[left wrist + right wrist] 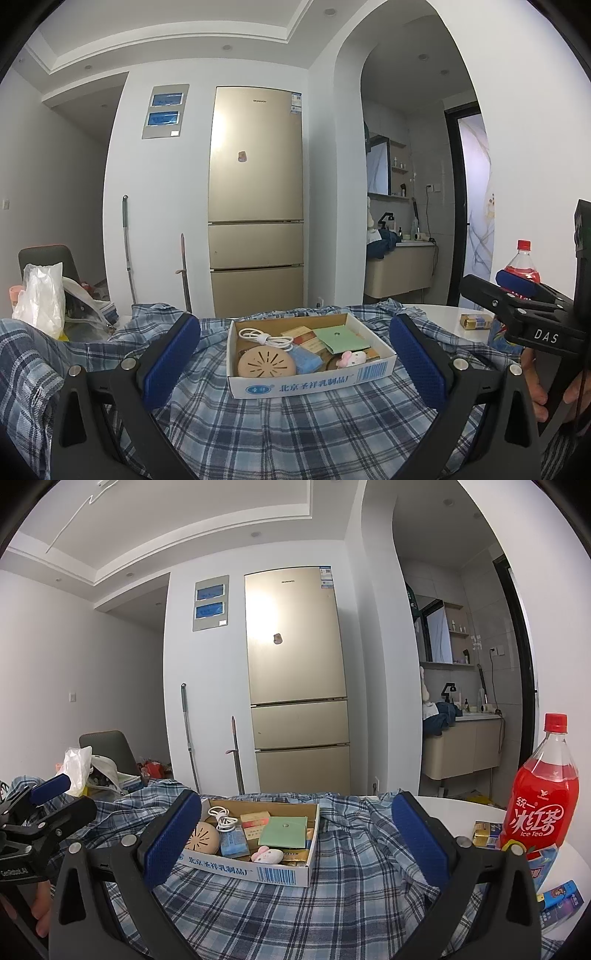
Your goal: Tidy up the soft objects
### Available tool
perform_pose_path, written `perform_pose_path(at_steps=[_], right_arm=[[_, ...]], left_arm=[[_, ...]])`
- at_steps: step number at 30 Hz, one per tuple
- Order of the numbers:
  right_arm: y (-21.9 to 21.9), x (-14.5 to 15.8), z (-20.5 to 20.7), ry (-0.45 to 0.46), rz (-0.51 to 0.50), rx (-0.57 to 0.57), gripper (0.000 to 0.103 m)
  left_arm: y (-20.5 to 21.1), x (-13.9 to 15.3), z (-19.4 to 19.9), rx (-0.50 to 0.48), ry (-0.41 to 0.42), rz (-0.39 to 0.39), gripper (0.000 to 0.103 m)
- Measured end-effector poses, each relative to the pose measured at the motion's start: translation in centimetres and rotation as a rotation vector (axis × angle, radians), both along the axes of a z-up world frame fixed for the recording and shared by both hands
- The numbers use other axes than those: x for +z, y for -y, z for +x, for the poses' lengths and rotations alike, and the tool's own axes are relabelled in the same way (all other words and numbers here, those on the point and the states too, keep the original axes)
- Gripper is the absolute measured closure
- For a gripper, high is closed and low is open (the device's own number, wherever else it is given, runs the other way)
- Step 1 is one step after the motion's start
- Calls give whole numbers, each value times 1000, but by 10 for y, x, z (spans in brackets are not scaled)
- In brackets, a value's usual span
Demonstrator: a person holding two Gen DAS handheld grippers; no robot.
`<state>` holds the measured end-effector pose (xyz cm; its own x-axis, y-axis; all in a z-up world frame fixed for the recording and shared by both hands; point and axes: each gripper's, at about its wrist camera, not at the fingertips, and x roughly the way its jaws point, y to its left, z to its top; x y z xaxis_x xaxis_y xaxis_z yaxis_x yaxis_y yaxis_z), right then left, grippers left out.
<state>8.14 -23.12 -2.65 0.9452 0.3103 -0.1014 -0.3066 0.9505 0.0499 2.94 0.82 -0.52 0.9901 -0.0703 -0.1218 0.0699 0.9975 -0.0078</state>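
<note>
Table draped by plaid shirt (295,424); cardboard box (306,376) atop, long axis left-right.

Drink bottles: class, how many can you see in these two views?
1: the red iced-tea bottle stands on the white table, right of the plaid cloth. Others may be hidden.

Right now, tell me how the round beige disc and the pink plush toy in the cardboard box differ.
The round beige disc is tan with slots cut in its top; the pink plush toy is white and pink with no slots. The disc looks rigid and is clearly larger; the toy looks soft and is small. The disc sits at the box's front left corner, the toy toward the front right. Both lie loose in the cardboard box, near its front wall.
</note>
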Motion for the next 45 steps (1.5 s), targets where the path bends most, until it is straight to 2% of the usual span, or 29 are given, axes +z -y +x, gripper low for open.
perform_pose_path(at_steps=[21, 45], right_arm=[[3, -3, 5, -17, 2, 9, 0], [5, -3, 3, -2, 1, 8, 0]], left_arm=[[-6, -1, 2, 15, -19, -26, 0], [-4, 2, -1, 44, -20, -11, 0]])
